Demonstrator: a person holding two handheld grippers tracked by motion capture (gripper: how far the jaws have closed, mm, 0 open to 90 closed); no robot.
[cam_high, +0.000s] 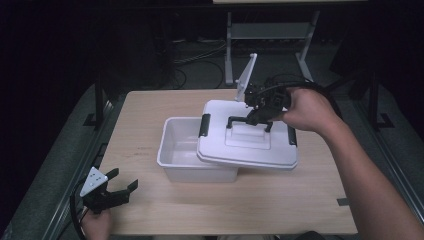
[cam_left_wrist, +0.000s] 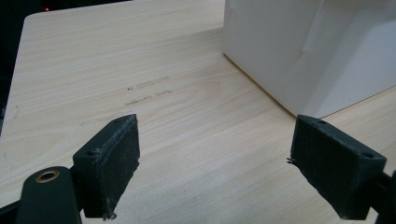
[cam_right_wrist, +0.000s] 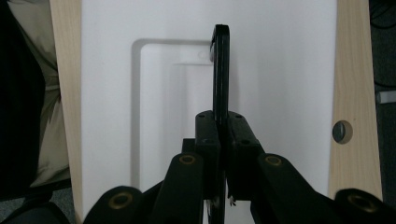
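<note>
A white plastic box (cam_high: 180, 150) sits mid-table, its left part uncovered. Its white lid (cam_high: 240, 150) lies askew over the box's right side, tilted and overhanging to the right, with black latches at both ends. My right gripper (cam_high: 256, 116) is shut on the lid's black handle (cam_high: 235, 120); in the right gripper view the jaws pinch that handle (cam_right_wrist: 221, 70) over the white lid (cam_right_wrist: 280, 70). My left gripper (cam_high: 120, 186) stands open near the table's front-left corner, nothing between its pads (cam_left_wrist: 114, 158), with the box's wall (cam_left_wrist: 289, 42) ahead to the right.
The wooden table (cam_high: 150, 210) has bare room in front of and left of the box. A small dark patch (cam_high: 343, 202) marks its front right. Behind the table stand a white frame (cam_high: 230, 45) and cables on a dark floor.
</note>
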